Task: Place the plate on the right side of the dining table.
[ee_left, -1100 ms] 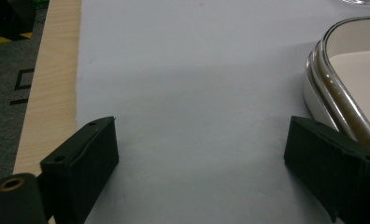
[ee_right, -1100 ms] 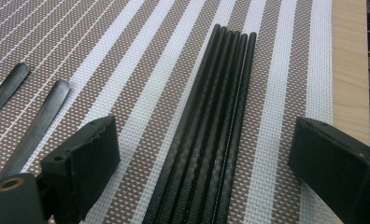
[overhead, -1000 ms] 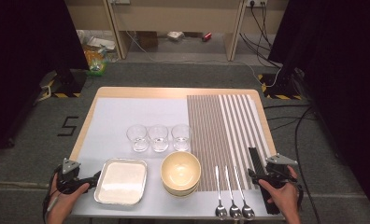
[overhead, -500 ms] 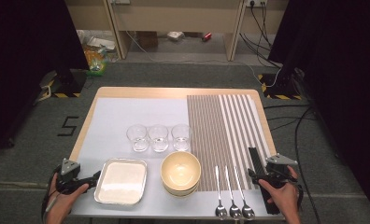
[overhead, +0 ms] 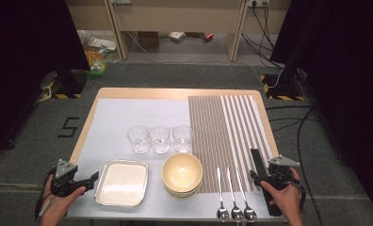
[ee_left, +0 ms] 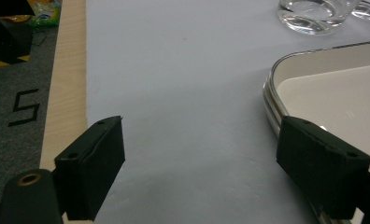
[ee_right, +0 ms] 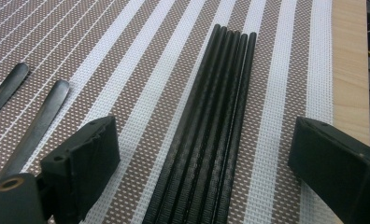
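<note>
Chopsticks point(ee_right: 211, 126), black, a bundle of several laid side by side on the striped woven placemat point(overhead: 222, 122) at the near right of the desk point(overhead: 175, 93), just inside its right edge. Long axis runs away from the person, nearly in line with the right tool point(ee_right: 211, 158), whose jaws stand wide apart and straddle the near end of the bundle, one to each side, not touching it; in the high view the right tool point(overhead: 264, 178) sits over that same near end. Right hand is the nearer by far. Left tool point(ee_left: 199, 172), likewise wide open and holding nothing, hovers at the near left corner of the desk with its right jaw over the rim of the metal tray point(ee_left: 272, 88); the left tool is also seen in the high view point(overhead: 83, 181). Between the two lie stacked bowls point(overhead: 182, 172) and three spoons point(overhead: 234, 193), with three glasses point(overhead: 159, 138) behind. Against the earlier frames: no object has shifted; both tools hold almost the same stations, the left one perhaps a trifle closer to the tray.
</note>
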A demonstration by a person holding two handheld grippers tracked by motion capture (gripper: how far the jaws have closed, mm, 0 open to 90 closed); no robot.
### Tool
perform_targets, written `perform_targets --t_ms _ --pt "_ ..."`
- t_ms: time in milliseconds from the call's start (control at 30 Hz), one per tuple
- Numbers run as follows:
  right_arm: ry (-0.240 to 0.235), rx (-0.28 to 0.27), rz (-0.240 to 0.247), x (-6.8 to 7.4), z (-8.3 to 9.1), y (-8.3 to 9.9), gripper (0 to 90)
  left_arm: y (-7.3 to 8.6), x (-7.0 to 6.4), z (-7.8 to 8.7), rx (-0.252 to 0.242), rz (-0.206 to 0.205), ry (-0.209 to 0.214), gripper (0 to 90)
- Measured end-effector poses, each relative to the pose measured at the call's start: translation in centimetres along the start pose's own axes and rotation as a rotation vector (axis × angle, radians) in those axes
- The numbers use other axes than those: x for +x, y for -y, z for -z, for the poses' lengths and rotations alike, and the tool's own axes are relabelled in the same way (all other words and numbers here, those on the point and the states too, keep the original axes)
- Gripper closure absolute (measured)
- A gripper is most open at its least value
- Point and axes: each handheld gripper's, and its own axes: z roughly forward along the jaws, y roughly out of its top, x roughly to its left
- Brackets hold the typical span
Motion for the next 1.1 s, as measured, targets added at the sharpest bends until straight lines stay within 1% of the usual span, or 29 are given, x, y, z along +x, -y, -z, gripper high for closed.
perform_targets --t_ms 33,67,133,233,267,333,400,433,500,533,567,600,667,700,733,767,800,900,967,1000,1033,1100 --pt "0.0 -0.001 0.002 0.0 0.0 0.0 9.1 -0.1 -0.1 0.0 -0.013 0.007 0.0 15.1" --pt "0.0 -0.001 0.001 0.0 0.0 0.0 9.1 -0.2 -0.1 0.2 -0.012 0.015 0.011 15.1" --pt "0.0 0.0 -0.002 0.0 0.0 0.0 9.1 -0.4 -0.3 0.4 -0.026 0.025 0.03 15.0" --pt "-0.003 0.001 0.0 0.0 0.0 0.0 8.6 -0.7 -0.9 0.6 -0.048 0.01 0.046 14.8" --pt "-0.003 0.0 0.0 0.0 0.0 0.0 8.6 -0.7 -0.9 0.6 -0.048 0.01 0.046 14.9" --pt "-0.002 0.0 0.001 0.0 0.0 0.0 8.6 -1.0 -1.4 0.6 -0.042 -0.01 0.056 15.1" --pt "-0.002 0.0 0.001 0.0 0.0 0.0 8.6 -1.0 -1.7 0.5 -0.045 -0.014 0.057 15.3" --pt "-0.003 0.0 0.0 0.0 0.0 0.0 8.6 -1.2 -2.1 0.3 -0.037 -0.034 0.064 19.3" --pt "-0.003 0.001 0.0 0.0 0.0 0.0 8.6 -1.4 -2.5 0.1 -0.034 -0.047 0.068 26.0" --pt "-0.003 0.001 0.0 0.0 0.0 0.0 8.6 -1.6 -2.5 -0.1 -0.023 -0.058 0.071 28.8" --pt "-0.003 0.001 -0.004 0.0 0.0 0.0 8.6 -1.6 -2.5 -0.1 -0.023 -0.058 0.071 31.9" --pt "-0.003 0.001 -0.004 0.0 0.0 0.0 8.6 -1.6 -2.6 -0.3 -0.02 -0.06 0.068 31.9" --pt "-0.004 0.0 0.0 0.0 0.0 0.0 8.5 -1.9 -2.8 -0.6 -0.008 -0.06 0.074 36.5" --pt "-0.003 0.002 -0.004 0.0 0.0 0.0 8.5 -1.9 -2.9 -0.7 -0.015 -0.065 0.072 41.6" --pt "-0.004 0.0 0.001 0.0 0.0 0.0 8.6 -2.1 -3.0 -0.7 -0.004 -0.068 0.075 44.2" --pt "-0.004 0.0 0.0 0.0 0.0 0.0 8.5 -2.2 -3.0 -0.7 -0.004 -0.069 0.079 46.4" --pt "-0.004 0.0 0.0 0.0 0.0 0.0 8.5 -2.3 -3.1 -0.8 -0.009 -0.067 0.078 46.4" --pt "-0.003 0.002 -0.004 0.0 0.0 0.0 8.5 -2.4 -3.1 -1.4 0.012 -0.075 0.089 55.3" --pt "-0.004 0.0 0.001 0.0 0.0 0.0 8.5 -2.5 -3.2 -1.5 0.016 -0.078 0.092 59.4" --pt "-0.004 0.0 0.0 0.0 0.0 0.0 8.5 -2.5 -3.2 -1.7 0.017 -0.078 0.09 59.4" --pt "-0.004 0.0 0.0 0.0 0.0 0.0 8.5 -2.6 -3.2 -1.8 0.017 -0.076 0.092 63.4" --pt "-0.004 0.001 0.0 0.0 0.0 0.0 8.5 -2.8 -3.2 -2.4 0.023 -0.087 0.093 65.6"
